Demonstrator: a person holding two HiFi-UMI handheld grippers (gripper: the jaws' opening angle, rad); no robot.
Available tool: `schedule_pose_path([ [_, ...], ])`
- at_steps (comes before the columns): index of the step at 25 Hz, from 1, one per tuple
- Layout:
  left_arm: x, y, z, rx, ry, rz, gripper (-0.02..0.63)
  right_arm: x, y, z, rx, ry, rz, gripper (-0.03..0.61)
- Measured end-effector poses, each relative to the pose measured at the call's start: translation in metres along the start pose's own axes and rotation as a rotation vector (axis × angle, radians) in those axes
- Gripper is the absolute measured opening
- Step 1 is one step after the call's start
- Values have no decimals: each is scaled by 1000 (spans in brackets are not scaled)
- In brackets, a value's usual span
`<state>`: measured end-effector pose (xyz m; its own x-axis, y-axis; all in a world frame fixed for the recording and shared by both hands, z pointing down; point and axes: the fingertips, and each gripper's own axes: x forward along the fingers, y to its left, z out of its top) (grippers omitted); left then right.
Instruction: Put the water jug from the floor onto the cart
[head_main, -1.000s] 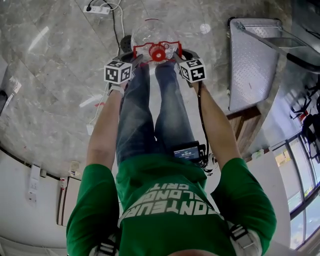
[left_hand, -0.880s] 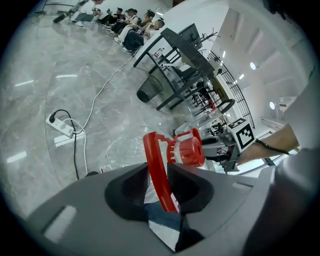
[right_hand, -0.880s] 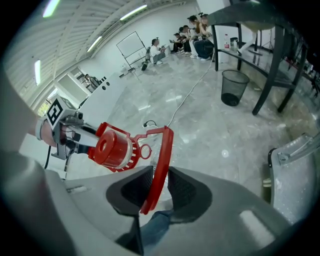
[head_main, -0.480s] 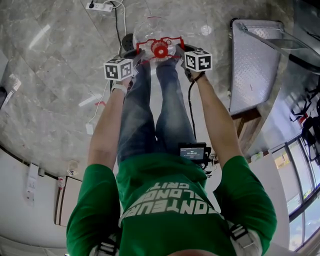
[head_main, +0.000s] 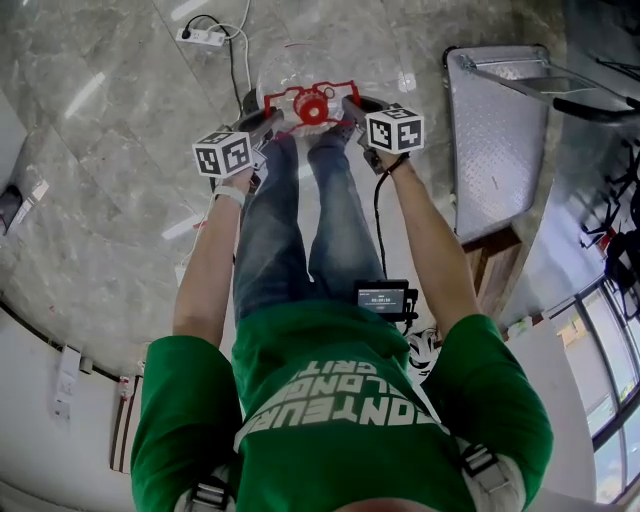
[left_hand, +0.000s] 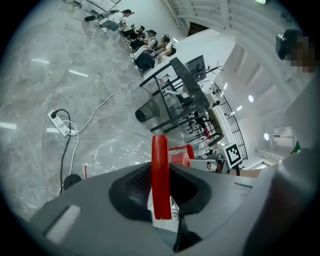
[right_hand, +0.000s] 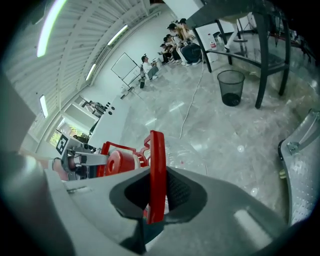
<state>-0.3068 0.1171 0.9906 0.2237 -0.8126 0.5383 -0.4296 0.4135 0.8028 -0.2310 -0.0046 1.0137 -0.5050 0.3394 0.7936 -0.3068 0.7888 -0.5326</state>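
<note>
Both grippers' fingers just closed, clamping the jug (head_main: 300, 62) handle (head_main: 288, 98).
Jug upper centre, between left gripper (head_main: 268, 118) and right gripper (head_main: 352, 108); cart (head_main: 495, 130) upper right, nearer right gripper.

Surroundings on the marble floor (head_main: 100, 150).
White power strip (head_main: 205, 36) with black cable at 11 o'clock; black waste bin (right_hand: 231, 87) beside dark desk (right_hand: 264, 65).
</note>
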Motion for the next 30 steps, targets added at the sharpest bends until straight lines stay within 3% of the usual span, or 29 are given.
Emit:
schedule_pose_path([
  [6,-49,-77,47,26,-81,-99,81,-75,53,56,-71,-63,49,31],
  [10,-79,-136,99,63,-152,-172,83,-131,88,111,-121,-136,58,32],
  [16,-129,-228,148,89,-234,-252,83,-222,140,167,-94,-224,102,32],
  [20,-158,-285,191,127,-283,-317,84,-278,174,209,-164,-296,115,35],
  [24,-165,-316,231,184,-295,-348,84,-307,186,247,-174,-373,141,35],
  [30,-162,-347,249,222,-283,-401,84,-338,186,262,-180,-443,116,35],
])
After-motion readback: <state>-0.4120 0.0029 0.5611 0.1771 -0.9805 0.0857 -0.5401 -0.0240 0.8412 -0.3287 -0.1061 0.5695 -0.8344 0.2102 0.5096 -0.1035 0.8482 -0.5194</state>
